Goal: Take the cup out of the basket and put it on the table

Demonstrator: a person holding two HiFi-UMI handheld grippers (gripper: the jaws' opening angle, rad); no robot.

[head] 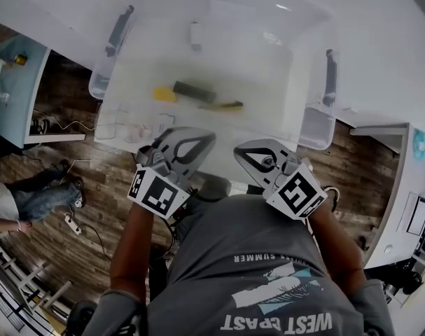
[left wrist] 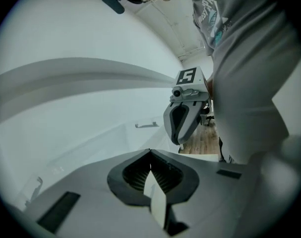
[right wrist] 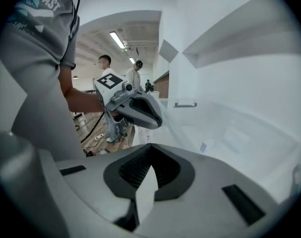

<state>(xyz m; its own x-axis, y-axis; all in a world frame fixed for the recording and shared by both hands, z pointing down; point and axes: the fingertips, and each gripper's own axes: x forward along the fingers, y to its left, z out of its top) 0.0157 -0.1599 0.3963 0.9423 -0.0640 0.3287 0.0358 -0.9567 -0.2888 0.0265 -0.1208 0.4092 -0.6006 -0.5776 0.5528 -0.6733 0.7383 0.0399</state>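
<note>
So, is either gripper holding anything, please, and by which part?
Nothing is held: the left gripper and right gripper are both shut, empty.

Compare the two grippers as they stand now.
In the head view, the left gripper angles toward the right, and the right gripper angles toward the left. The left gripper's tip reaches slightly nearer the basket than the right gripper's. Both are shut, holding nothing.

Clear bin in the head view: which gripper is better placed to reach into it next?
Probably left: the left gripper, shut like the right gripper, sits nearer the yellow-and-black items in the clear bin.
</note>
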